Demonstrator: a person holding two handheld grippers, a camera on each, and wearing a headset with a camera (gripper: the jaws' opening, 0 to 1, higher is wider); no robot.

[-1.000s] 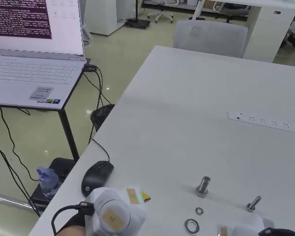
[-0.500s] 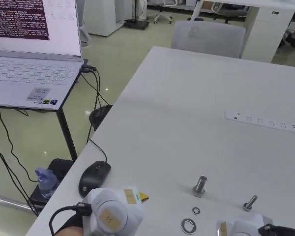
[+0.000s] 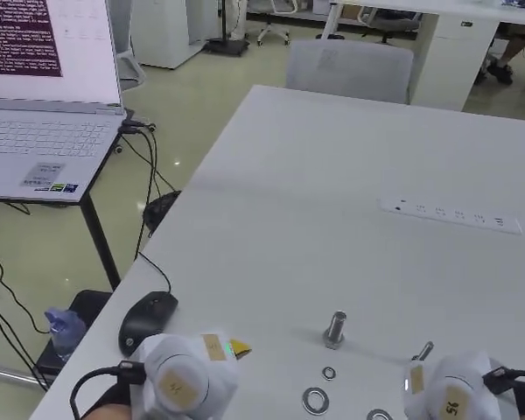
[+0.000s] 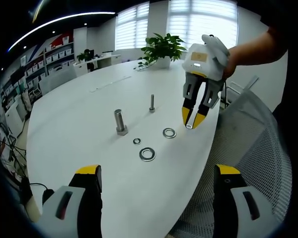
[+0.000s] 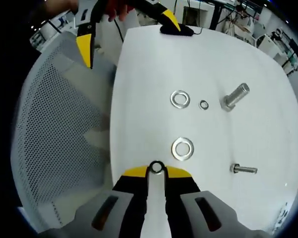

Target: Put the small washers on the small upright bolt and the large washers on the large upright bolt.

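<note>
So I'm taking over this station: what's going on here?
A person works over a white table with a gripper in each hand. The right gripper is shut on a small silver washer above the table. The left gripper is open and empty. A second small washer and two large silver washers lie flat near the large upright steel bolt and the small upright steel bolt; neither bolt seems to carry one yet.

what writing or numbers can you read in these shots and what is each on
"56", as best it reads: yellow sticker on the right gripper.
Laptop screen: lines of text, too small to read.
Laptop palm-rest stickers: blurred.
Yellow label on the left gripper: unreadable.
Power strip: no readable marks.
</note>
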